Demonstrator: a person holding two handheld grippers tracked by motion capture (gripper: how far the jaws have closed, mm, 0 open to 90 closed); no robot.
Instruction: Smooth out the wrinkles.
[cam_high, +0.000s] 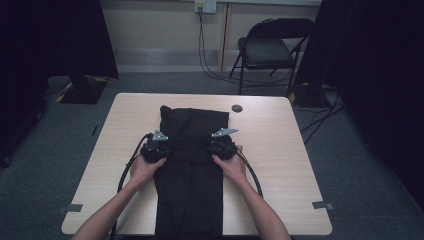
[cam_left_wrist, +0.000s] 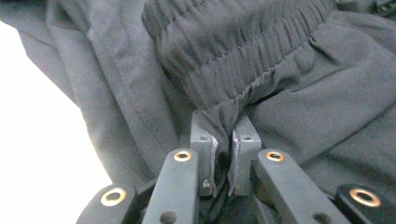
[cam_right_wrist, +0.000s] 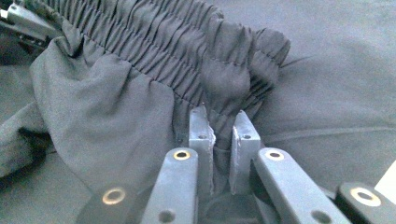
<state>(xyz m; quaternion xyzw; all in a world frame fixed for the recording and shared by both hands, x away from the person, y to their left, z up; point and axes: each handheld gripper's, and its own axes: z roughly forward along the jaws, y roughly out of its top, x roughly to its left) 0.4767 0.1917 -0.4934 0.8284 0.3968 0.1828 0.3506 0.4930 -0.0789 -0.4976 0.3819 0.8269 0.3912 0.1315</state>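
The left gripper (cam_high: 154, 148) is pinching the dark trousers (cam_high: 192, 170) at one end of the elastic waistband (cam_left_wrist: 243, 51), its jaws clamped on a small tuck of cloth right at their tips. In the left gripper view the gathered band is running away ahead of the jaws and off to their right, with the pale bench (cam_high: 280, 150) showing past the cloth on their left. The trousers are lying lengthwise on the bench between the two grippers, the doubled-over part stretching ahead of them and the rest trailing back toward the person. The right gripper (cam_high: 221, 146) is gripping the other end of the same band, jaws closed on a fold of fabric, the puckered elastic sitting just ahead and to their left in the right gripper view.

The cloth is looking thin, light and limp, so it is likely sagging wherever it is not held. The smooth weave may be slipping from a shallow pinch; the thick, ribbed waistband seems the surest place to hold, one gripper at each end.
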